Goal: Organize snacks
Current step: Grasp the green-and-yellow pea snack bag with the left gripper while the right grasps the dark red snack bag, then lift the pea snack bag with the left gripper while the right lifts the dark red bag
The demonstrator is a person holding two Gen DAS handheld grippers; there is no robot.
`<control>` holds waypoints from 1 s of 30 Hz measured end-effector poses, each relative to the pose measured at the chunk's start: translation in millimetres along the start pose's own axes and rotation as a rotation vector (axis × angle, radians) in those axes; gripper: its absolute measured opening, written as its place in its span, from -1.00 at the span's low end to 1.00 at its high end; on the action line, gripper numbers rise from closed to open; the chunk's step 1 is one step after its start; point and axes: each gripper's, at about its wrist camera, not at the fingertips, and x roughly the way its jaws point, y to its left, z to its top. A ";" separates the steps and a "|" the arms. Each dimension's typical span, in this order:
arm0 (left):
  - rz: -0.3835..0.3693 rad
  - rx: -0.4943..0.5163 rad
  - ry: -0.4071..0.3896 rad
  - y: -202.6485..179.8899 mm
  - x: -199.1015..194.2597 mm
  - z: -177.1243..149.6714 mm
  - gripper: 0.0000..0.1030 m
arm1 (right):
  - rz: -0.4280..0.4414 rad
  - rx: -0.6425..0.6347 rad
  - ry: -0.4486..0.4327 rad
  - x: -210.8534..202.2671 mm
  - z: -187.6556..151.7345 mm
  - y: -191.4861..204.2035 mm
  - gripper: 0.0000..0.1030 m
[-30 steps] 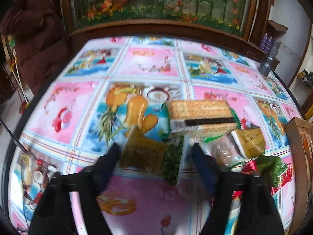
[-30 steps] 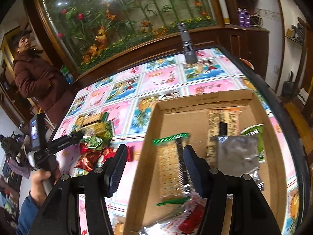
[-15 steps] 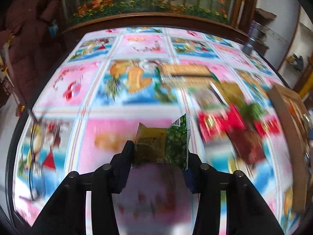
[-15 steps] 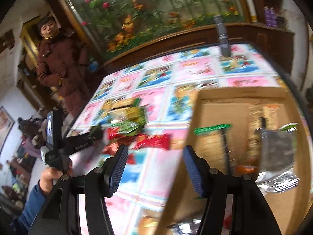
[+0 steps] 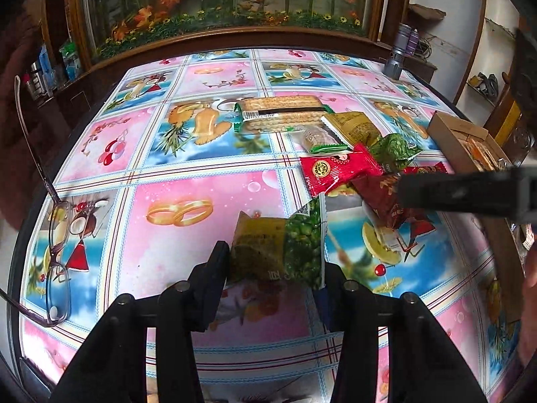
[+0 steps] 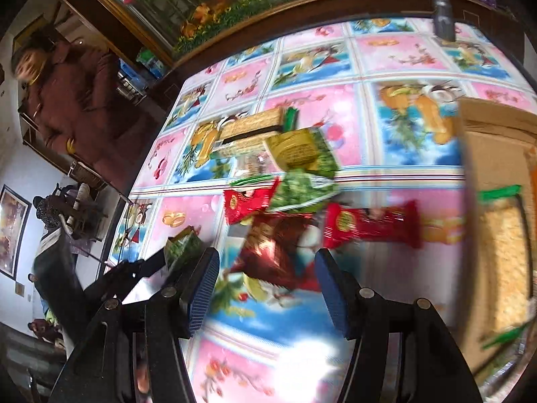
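Observation:
My left gripper (image 5: 273, 268) is shut on a green-and-yellow pea snack packet (image 5: 278, 245) and holds it above the table; the packet also shows in the right wrist view (image 6: 183, 243). My right gripper (image 6: 266, 272) is open and empty, low over a dark red packet (image 6: 275, 252) at the near edge of the snack pile. It shows as a black bar in the left wrist view (image 5: 466, 189). The pile holds a cracker pack (image 5: 282, 114), red packets (image 5: 335, 173) and green packets (image 5: 392, 149). The cardboard box (image 6: 496, 201) with snacks in it is on the right.
Eyeglasses (image 5: 57, 235) lie at the table's left edge. A grey flashlight (image 5: 396, 57) stands at the far right of the table. A person in a brown coat (image 6: 67, 100) stands beyond the left side. A wooden-framed flower panel runs along the back.
My left gripper closed on the pea packet, lifted it and drew it back from the pile. My right gripper swung left from over the box to the snack pile.

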 end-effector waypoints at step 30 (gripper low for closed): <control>-0.050 0.014 -0.102 -48.6 -6.8 7.8 -0.24 | -0.037 -0.007 -0.212 -54.4 -27.3 -22.9 -0.35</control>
